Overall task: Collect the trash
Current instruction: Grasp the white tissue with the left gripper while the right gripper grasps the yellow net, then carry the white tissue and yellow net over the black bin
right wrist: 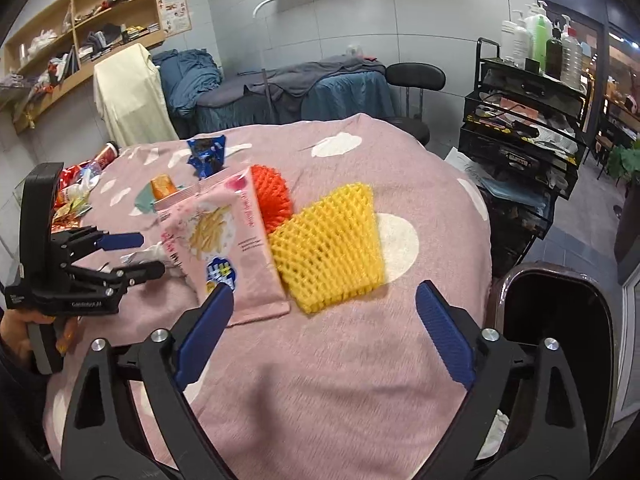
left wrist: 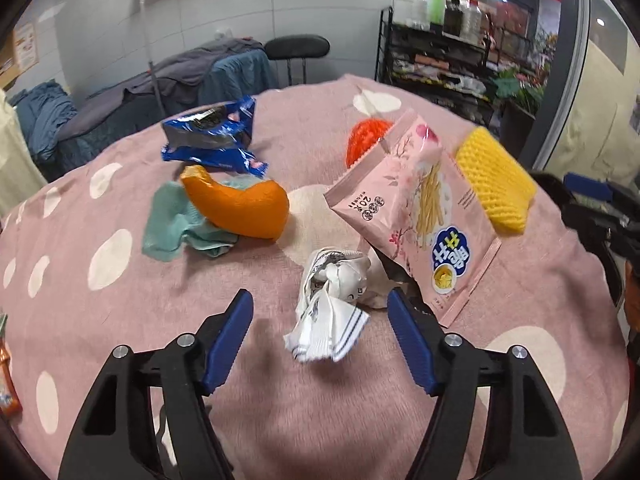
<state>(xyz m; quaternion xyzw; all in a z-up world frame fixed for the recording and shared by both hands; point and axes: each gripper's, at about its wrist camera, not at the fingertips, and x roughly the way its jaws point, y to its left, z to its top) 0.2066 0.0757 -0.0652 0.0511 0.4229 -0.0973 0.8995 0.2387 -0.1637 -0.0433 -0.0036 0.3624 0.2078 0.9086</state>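
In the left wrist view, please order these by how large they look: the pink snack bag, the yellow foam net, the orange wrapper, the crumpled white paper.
1. pink snack bag, clearly largest
2. orange wrapper
3. yellow foam net and crumpled white paper look alike; the paper lies nearer the camera, so I do not rank them.

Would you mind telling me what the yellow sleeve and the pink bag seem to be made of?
The yellow sleeve looks like soft foam netting: an open diamond mesh with thick matte strands. The pink bag looks like thin printed plastic film, smooth and faintly glossy, with a flat sealed edge.
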